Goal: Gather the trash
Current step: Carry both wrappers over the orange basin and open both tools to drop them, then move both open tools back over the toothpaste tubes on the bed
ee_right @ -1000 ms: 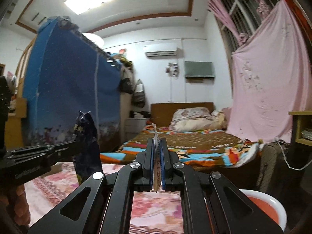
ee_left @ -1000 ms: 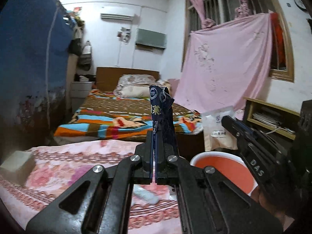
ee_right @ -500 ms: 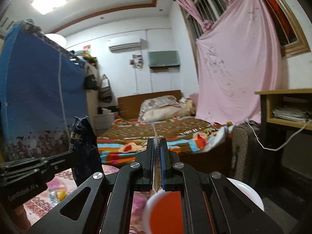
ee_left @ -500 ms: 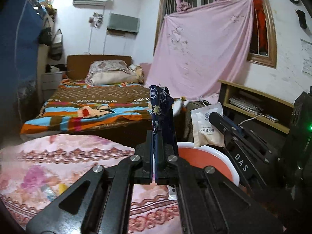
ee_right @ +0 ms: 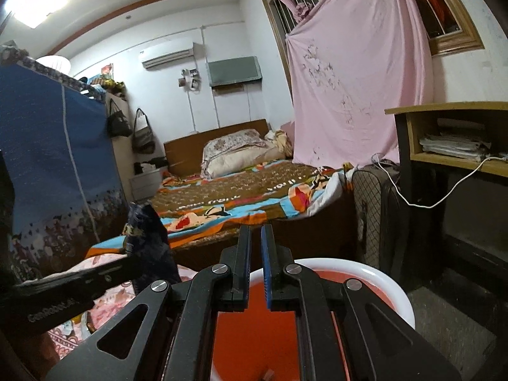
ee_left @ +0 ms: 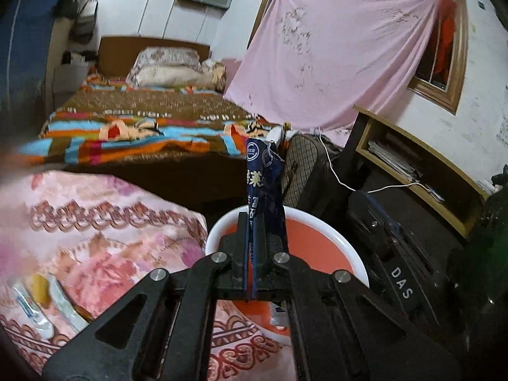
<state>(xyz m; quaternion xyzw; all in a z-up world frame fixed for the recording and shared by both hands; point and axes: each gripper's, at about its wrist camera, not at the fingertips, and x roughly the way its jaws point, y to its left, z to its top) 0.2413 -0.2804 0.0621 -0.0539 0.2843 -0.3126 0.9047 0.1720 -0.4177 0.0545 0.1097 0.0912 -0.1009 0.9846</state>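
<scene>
Over the red bin [ee_right: 393,281], right tool [ee_right: 255,250] has parted, its scrap gone; left tool [ee_left: 253,241] still clamps wrapper [ee_left: 263,177].

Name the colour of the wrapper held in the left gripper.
Dark navy blue wrapper with pale print, clearest in the left wrist view.

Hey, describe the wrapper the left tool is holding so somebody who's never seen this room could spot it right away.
Find the white-rimmed red basin on the floor beside the pink floral blanket. Above its rim, the left tool pinches a dark blue wrapper standing upright. It is the only navy item printed with white characters and a round logo.
</scene>
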